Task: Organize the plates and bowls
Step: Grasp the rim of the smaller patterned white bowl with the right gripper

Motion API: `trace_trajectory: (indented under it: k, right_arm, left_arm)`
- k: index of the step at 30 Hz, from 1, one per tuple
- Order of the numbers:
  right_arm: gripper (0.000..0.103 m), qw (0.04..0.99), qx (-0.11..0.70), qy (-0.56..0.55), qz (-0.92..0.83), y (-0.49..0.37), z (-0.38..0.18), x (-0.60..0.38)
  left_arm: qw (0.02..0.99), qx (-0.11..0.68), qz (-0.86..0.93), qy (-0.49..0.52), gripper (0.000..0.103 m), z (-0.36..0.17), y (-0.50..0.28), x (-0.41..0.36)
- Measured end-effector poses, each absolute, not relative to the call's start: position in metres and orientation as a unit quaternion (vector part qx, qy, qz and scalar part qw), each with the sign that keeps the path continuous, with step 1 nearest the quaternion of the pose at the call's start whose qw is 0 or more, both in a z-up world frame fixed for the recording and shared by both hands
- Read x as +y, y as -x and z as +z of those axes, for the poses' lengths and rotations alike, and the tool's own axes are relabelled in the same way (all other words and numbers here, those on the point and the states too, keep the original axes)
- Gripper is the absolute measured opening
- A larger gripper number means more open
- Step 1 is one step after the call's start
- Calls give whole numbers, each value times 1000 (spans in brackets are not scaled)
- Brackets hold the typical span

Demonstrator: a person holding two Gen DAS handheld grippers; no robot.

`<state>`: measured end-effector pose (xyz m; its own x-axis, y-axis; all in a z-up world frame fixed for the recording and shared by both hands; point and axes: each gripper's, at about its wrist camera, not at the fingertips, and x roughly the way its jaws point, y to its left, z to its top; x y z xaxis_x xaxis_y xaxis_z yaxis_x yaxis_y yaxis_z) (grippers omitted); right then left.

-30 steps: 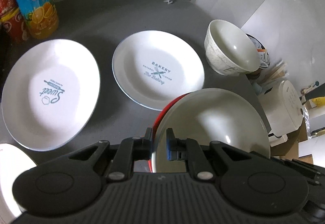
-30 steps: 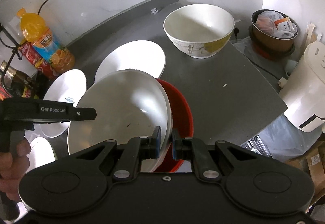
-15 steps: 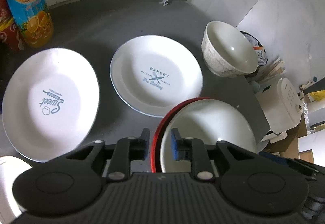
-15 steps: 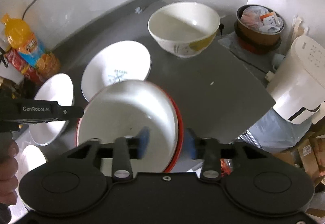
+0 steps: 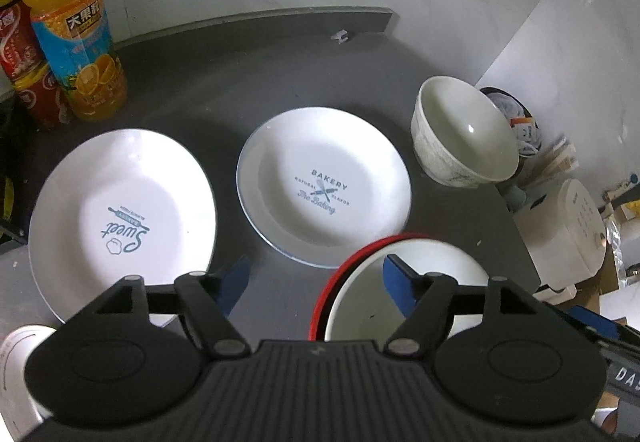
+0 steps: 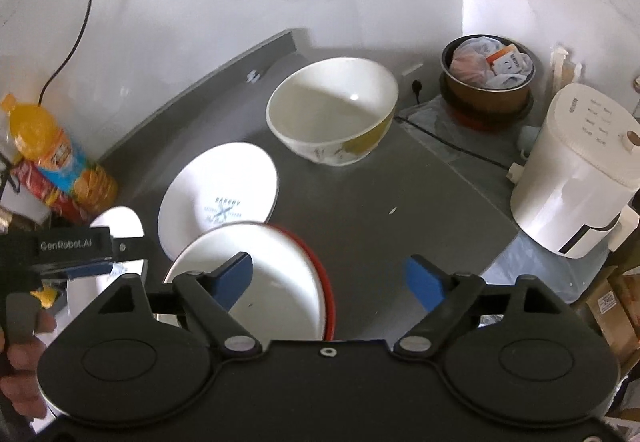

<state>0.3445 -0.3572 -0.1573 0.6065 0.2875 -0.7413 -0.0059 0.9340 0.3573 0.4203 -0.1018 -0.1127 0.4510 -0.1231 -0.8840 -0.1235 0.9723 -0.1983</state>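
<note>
Your left gripper (image 5: 316, 284) hangs over the grey countertop (image 5: 280, 81) with its blue-padded jaws spread wide and nothing between them. At lower centre of the left wrist view, the white bowl (image 5: 400, 294) sits nested inside the red bowl (image 5: 332, 282), whose rim shows as a crescent on the left; your right-hand finger pad (image 5: 396, 284) overlaps the white bowl's rim in the picture, though whether it touches cannot be told. Just above the pair, in mid-frame, lies the "Bakery" plate (image 5: 324, 185). To its left, apart from it, rests the "Sweet" plate (image 5: 120, 217). At right of centre, the large cream bowl (image 5: 464, 133) stands upright near the counter's edge. An orange juice bottle (image 5: 72, 25) stands at upper left beside red cans (image 5: 24, 61). A white appliance (image 5: 568, 234) sits off the counter at right.

Your right gripper (image 6: 330, 282) is likewise wide open and holds nothing. In its view the nested white bowl (image 6: 272, 282) and red bowl (image 6: 326, 282) fill the lower centre, the "Bakery" plate (image 6: 220, 193) lies up-left of them, and the cream bowl (image 6: 332, 117) sits at upper centre. A brown pot (image 6: 488, 89) holding packets stands at upper right. Your hand (image 6: 20, 358) grips the other tool's handle at lower left.
</note>
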Motion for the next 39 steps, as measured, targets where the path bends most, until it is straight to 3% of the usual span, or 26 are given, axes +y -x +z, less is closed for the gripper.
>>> trace_trajectory:
  k: [27,32,39]
  right_arm:
    - [82,877,421,-207,99,-434,-180,-422]
    - [77,871,425,-223,108,-458,-189,-432]
    - [60,848,453,-254,106,-490,-214,-443]
  left_arm:
    - [846,518,5,124,73,-114,-507,-164]
    - [847,514,15,137,73,-121,-527,-174]
    - [841,519,29,148,69,-136,-552,-187]
